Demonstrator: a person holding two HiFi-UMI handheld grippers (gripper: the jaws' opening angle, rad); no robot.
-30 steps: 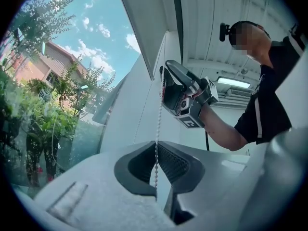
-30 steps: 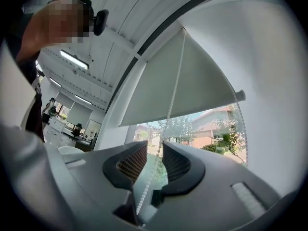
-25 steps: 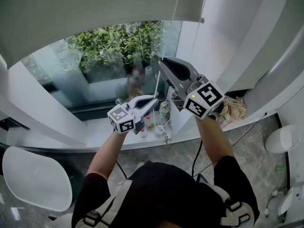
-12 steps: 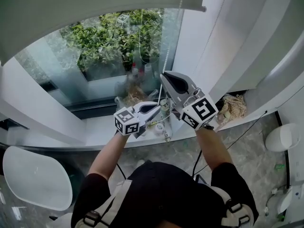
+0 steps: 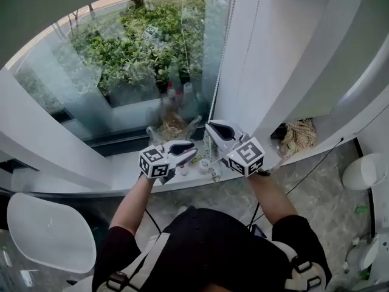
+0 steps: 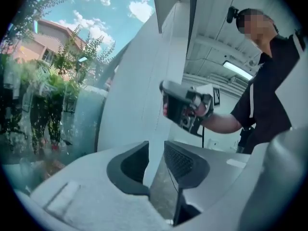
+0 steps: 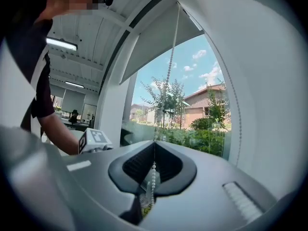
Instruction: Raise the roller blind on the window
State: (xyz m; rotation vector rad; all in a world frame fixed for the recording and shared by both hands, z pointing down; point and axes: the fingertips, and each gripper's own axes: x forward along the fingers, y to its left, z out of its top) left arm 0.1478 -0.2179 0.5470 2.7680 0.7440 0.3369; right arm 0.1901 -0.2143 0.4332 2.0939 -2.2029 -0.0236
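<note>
High over the window glass (image 5: 121, 72), the roller blind (image 5: 42, 5) (image 7: 154, 47) has its lower edge near the top of the head view. Its bead chain (image 5: 220, 53) (image 7: 169, 66) drops beside the white frame (image 5: 261, 53) into the right gripper (image 5: 214, 128) (image 7: 154, 153), whose jaws are pressed together on the beads. Just left of it, above the sill (image 5: 115, 166), the left gripper (image 5: 188, 146) (image 6: 155, 150) has just been opening its jaws, which stand apart with nothing held between them, and green shrubs (image 5: 140, 47) show through the glass beyond.
</note>
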